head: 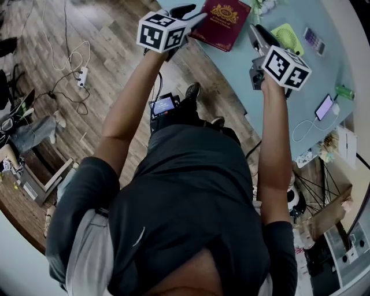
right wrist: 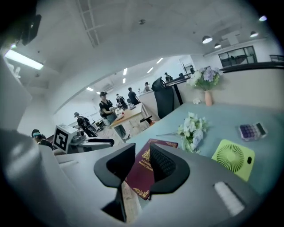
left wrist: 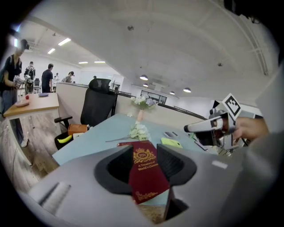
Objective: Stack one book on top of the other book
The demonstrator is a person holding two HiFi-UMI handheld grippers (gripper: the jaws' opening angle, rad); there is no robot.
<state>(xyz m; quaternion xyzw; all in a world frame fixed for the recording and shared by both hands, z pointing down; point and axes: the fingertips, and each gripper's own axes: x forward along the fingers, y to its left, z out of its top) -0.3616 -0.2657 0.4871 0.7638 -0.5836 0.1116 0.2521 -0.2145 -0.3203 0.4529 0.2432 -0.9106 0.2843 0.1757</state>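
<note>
One dark red book (head: 222,23) with gold print lies near the edge of the light blue table (head: 272,87), one corner past the edge. I see no second book. My left gripper (head: 193,13) hovers just left of the book, jaws apart and empty. In the left gripper view the book (left wrist: 144,177) shows through the gap of the left gripper (left wrist: 145,150). My right gripper (head: 258,33) is held to the book's right, above the table. Its jaws stand a little apart, with the book (right wrist: 143,173) showing between them in the right gripper (right wrist: 142,150) view.
A green fan (head: 287,37), a calculator (head: 314,40) and a phone (head: 324,107) on a cable lie on the table to the right. White flowers (right wrist: 193,128) lie behind the book. A black chair (left wrist: 98,106) stands at the table's far left.
</note>
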